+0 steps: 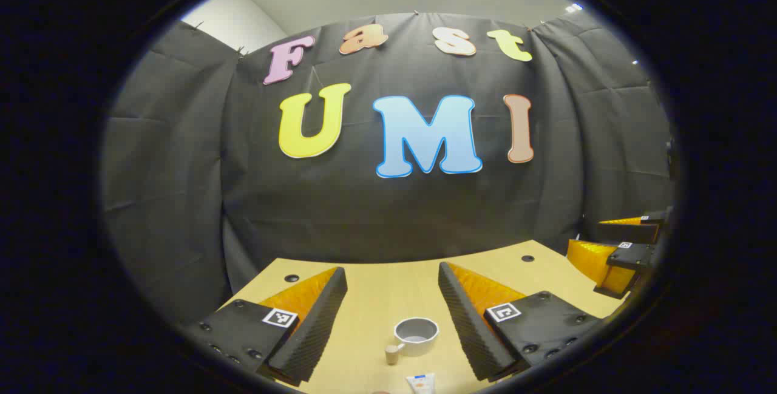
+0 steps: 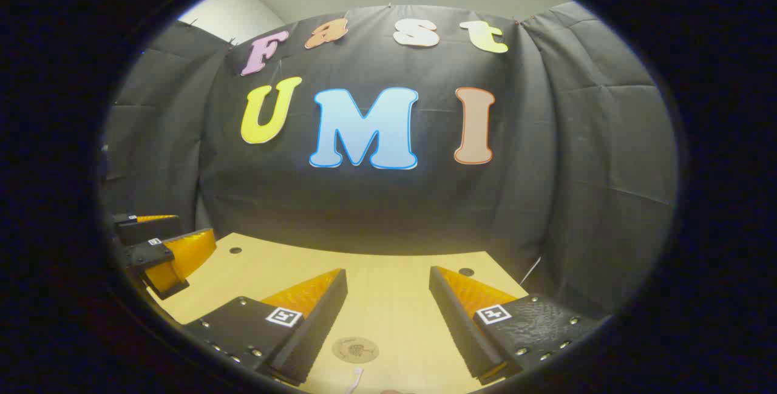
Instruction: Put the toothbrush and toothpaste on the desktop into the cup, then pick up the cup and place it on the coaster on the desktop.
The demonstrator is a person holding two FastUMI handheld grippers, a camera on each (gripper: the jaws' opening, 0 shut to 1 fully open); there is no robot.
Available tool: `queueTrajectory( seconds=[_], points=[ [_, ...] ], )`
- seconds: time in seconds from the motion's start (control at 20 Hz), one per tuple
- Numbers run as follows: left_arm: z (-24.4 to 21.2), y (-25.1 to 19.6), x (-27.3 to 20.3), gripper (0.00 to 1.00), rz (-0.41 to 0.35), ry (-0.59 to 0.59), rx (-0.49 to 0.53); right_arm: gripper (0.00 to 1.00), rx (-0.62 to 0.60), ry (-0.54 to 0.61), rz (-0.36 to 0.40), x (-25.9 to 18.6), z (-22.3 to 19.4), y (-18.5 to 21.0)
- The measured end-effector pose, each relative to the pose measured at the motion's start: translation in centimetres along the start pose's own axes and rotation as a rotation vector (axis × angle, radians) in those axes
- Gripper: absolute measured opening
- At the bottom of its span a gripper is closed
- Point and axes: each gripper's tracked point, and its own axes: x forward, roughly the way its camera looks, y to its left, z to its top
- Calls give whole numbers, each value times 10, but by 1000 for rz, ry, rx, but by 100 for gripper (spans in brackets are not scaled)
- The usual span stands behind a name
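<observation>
In the left gripper view a grey cup [image 1: 416,335] with a short handle stands on the wooden desktop [image 1: 388,288], between and beyond the fingers of my open left gripper [image 1: 393,275]. The toothpaste tube [image 1: 421,383] shows its end at the bottom edge, nearer than the cup. My right gripper [image 1: 619,248] appears at the right edge. In the right gripper view a round tan coaster [image 2: 356,349] lies on the desktop [image 2: 388,285] between the fingers of my open right gripper [image 2: 388,275]. The white toothbrush [image 2: 354,377] pokes in at the bottom edge. My left gripper [image 2: 167,251] is seen at the left.
Small dark holes [image 1: 292,278] sit near the desktop's far corners. The black cloth wall [image 1: 388,200] closes the desk off at the back and on both sides.
</observation>
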Motion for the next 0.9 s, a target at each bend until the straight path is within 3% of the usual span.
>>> queueTrajectory(
  seconds=[0.65,0.9],
  points=[
    [-12,-13,-4,100,-38,51,6,89,11,70,38,-1,-15,3],
    [-41,-16,-5,100,-45,137,4,89,32,170,48,0,-41,3]
  ],
)
